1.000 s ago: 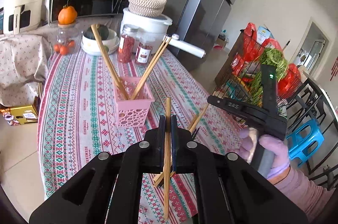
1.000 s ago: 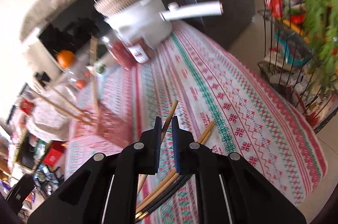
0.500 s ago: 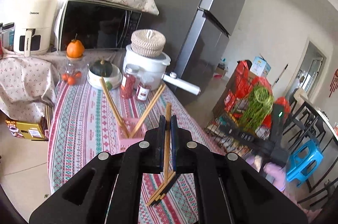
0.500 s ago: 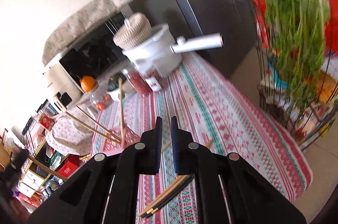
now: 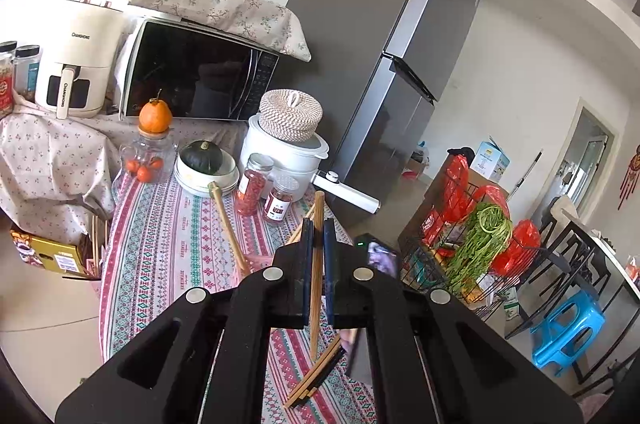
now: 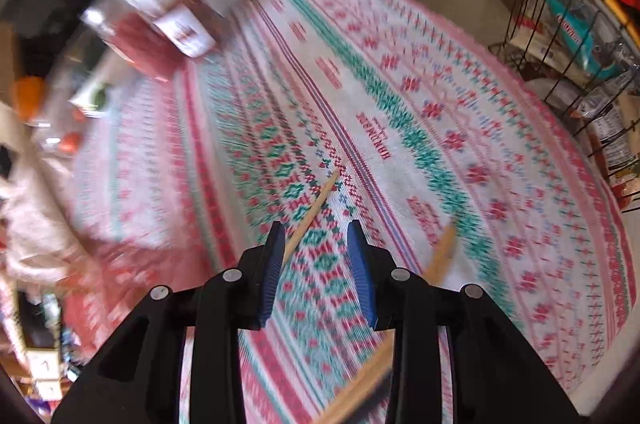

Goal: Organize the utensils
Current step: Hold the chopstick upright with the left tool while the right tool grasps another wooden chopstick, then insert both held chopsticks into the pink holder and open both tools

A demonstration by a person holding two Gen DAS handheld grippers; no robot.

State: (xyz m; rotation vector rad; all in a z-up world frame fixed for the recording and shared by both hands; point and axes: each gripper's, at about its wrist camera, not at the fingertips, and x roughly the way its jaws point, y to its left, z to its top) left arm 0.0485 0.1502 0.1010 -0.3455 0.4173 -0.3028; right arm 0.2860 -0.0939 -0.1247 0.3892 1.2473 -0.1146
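My left gripper (image 5: 316, 224) is shut on one wooden chopstick (image 5: 317, 264), held upright well above the table. A pile of chopsticks (image 5: 316, 376) lies on the patterned tablecloth (image 5: 168, 240) below it. A wooden utensil (image 5: 228, 224) stands in the pink basket (image 5: 256, 260), which my gripper mostly hides. My right gripper (image 6: 316, 240) is open and low over the tablecloth (image 6: 400, 128). One loose chopstick (image 6: 316, 208) lies between its fingers and others (image 6: 440, 256) lie to the right. The right wrist view is blurred.
At the table's far end stand a white rice cooker (image 5: 280, 152), two red jars (image 5: 256, 188), a bowl with a green squash (image 5: 204, 164) and a jar with an orange (image 5: 154, 144). A microwave, fridge (image 5: 392, 64) and wire produce rack (image 5: 460, 244) surround the table.
My left gripper has risen with its chopstick, well above the table. My right gripper has opened and dropped down close to the loose chopsticks on the cloth.
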